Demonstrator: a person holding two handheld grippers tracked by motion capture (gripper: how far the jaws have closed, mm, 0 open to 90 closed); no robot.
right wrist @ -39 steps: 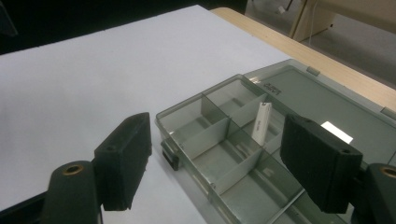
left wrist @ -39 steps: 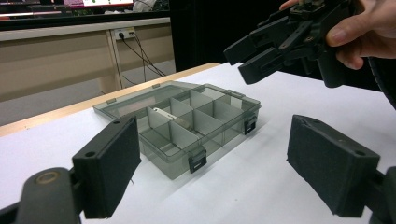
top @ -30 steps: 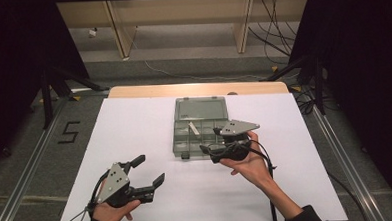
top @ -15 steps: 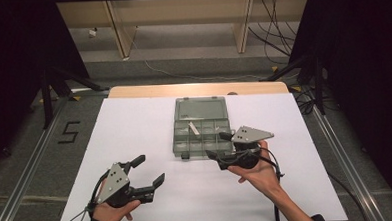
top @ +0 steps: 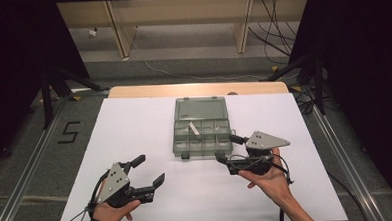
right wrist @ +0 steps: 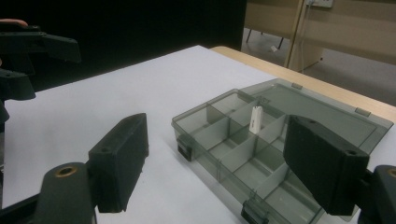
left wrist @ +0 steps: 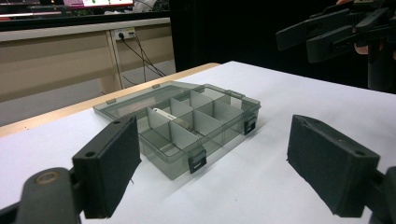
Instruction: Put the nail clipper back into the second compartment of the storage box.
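Note:
A grey see-through compartment box [top: 202, 140] lies mid-table with its lid open flat behind it. A small white piece [top: 194, 127] leans in one compartment; it also shows as the white piece [left wrist: 164, 113] and the white piece [right wrist: 256, 119]. My right gripper [top: 226, 147] is open at the box's front right corner, apart from it. Its jaws have just been opening a little further, with nothing between them. My left gripper [top: 149, 170] is open and empty near the front left. In each gripper view the box [left wrist: 212, 119] [right wrist: 201, 130] lies beyond wide jaws.
White sheet [top: 134, 128] covers the table, with a bare wooden strip [top: 198, 89] along the far edge. Dark stands [top: 45, 92] flank the table, cables [top: 303, 98] lie at the right, and a "5" mark [top: 69, 132] is on the floor at left.
My right gripper has moved to the right and a little nearer the person, off the box's front right part. The left gripper has stayed put.

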